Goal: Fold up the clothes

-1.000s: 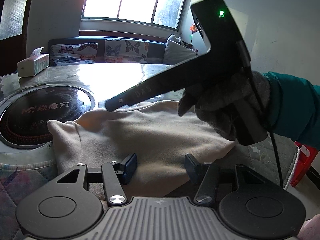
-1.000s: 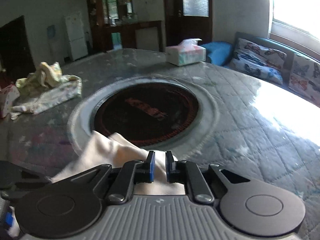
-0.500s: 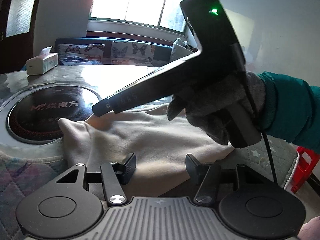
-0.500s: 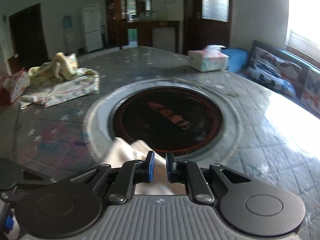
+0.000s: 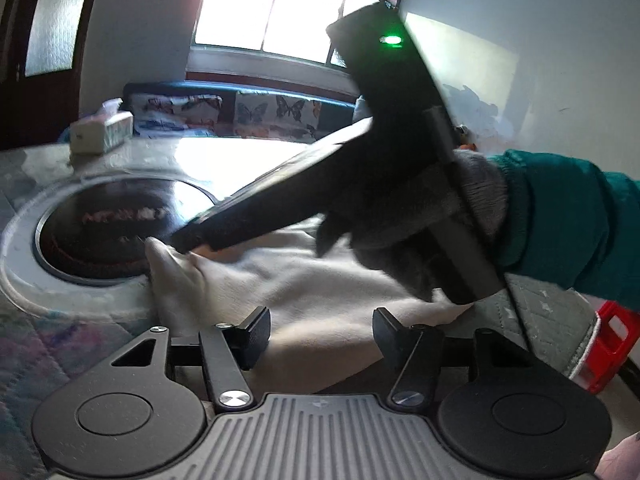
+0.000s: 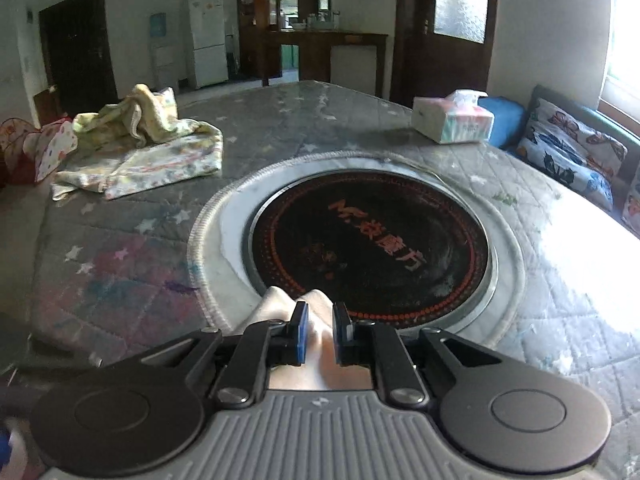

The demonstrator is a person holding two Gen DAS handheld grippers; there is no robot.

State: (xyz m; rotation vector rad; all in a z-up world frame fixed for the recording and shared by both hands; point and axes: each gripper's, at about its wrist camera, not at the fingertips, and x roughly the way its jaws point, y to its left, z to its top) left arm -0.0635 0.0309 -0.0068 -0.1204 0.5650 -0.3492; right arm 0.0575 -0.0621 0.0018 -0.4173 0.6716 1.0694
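Right gripper point(image 6: 320, 330) is clamped on a bunched edge of the cream garment point(image 5: 320, 292), cloth pinched between its blue pads at the near rim of the round cooktop point(image 6: 372, 240) set into the table point(image 6: 560, 280). Left gripper point(image 5: 320, 332) stands apart-jawed above the garment's near side, nothing pressed between its pads — released. Garment lies spread on the quilted table cover between the two tools, its far corner lifted by the right tool, which a gloved hand point(image 5: 420, 232) carries. Judgement: a fold is under way, the held edge being drawn across the body of the cloth. To do it well, keep the pinch firm, carry the edge low and level so the fabric does not drag or bunch, and let the free left tool pin the near side — otherwise the whole piece may slide toward the cooktop.
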